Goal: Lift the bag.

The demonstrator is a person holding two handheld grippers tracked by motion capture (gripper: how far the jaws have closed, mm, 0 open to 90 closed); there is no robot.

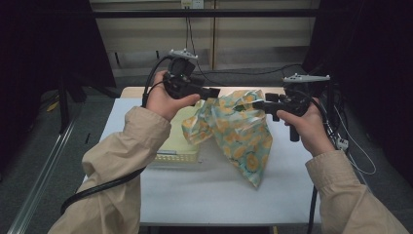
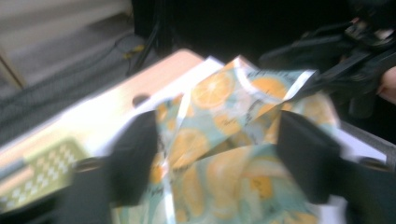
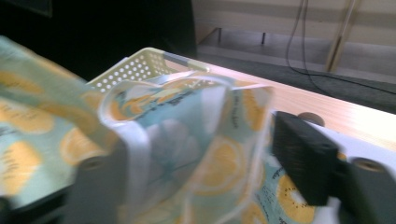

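Left tool (image 1: 214, 92) and right tool (image 1: 257, 104) both spread – orange-print bag (image 1: 241, 134) bunched between each one's jaws, above the counter (image 1: 214, 195) middle – yellow basket (image 1: 178, 155) left of it.

A pale yellow perforated basket (image 1: 178, 155) sits on the white table (image 1: 219, 200) — toward the table's left side, near its middle depth. Beyond the table's far edge a strip of wooden board (image 1: 129, 91) shows, with a round hole (image 2: 140, 99) in it. Behind the table, black cables (image 1: 243, 73) run along the grey floor — dark curtains (image 1: 44, 44) hang to either side.
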